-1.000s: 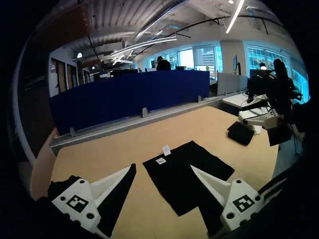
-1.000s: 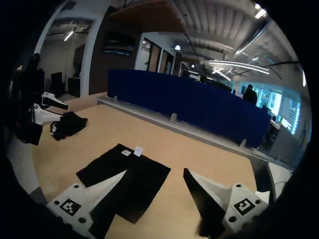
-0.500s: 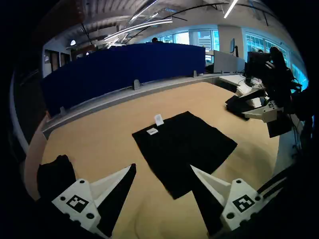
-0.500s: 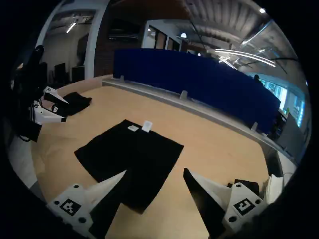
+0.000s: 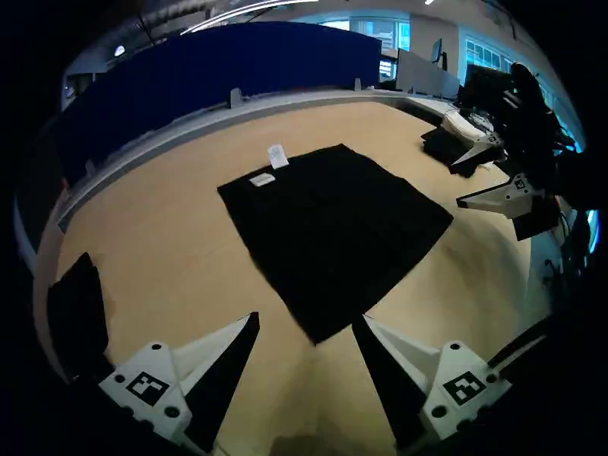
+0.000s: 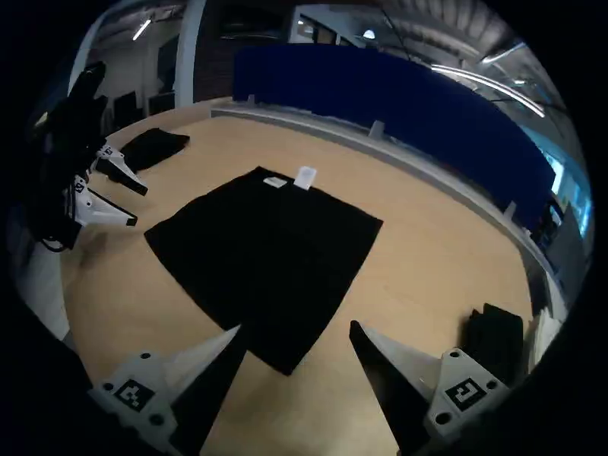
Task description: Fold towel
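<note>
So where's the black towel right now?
In the left gripper view the black towel lies spread flat on the wooden table, its near corner just ahead of the open left gripper.

A long blue partition [image 5: 228, 61] is set along the far edge of a pale wooden table [image 5: 152, 220]. Bright windows [image 5: 380, 32] are seen behind the partition; strip lights [image 6: 486, 82] are hung above it.
</note>
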The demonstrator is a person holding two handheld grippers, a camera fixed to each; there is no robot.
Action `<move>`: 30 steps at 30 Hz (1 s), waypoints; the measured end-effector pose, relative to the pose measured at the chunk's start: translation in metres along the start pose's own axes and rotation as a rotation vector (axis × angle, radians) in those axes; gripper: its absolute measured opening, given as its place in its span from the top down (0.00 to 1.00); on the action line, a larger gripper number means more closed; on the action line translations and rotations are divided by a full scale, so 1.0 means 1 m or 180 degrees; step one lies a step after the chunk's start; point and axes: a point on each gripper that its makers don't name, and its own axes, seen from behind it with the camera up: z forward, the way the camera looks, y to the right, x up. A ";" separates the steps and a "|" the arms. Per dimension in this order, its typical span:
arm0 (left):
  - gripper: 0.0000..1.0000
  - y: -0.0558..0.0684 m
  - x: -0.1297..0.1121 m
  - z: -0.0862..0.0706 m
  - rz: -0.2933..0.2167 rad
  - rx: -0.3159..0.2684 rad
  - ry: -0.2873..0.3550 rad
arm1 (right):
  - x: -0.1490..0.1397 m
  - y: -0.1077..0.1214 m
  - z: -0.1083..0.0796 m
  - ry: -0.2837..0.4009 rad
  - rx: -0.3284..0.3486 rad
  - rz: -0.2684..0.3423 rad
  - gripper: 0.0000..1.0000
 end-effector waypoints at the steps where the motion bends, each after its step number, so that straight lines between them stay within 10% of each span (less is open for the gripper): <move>1: 0.10 0.000 -0.003 0.002 -0.0004 -0.0011 -0.0044 | -0.004 0.000 0.002 -0.0034 0.0006 0.0002 0.00; 22: 0.10 0.011 -0.025 0.026 0.0035 -0.0114 -0.0373 | -0.046 -0.011 0.016 -0.0388 0.0163 0.0031 0.12; 30: 0.26 0.013 -0.027 0.029 0.0044 -0.0088 -0.0405 | -0.050 -0.014 0.020 -0.0456 0.0224 0.0104 0.29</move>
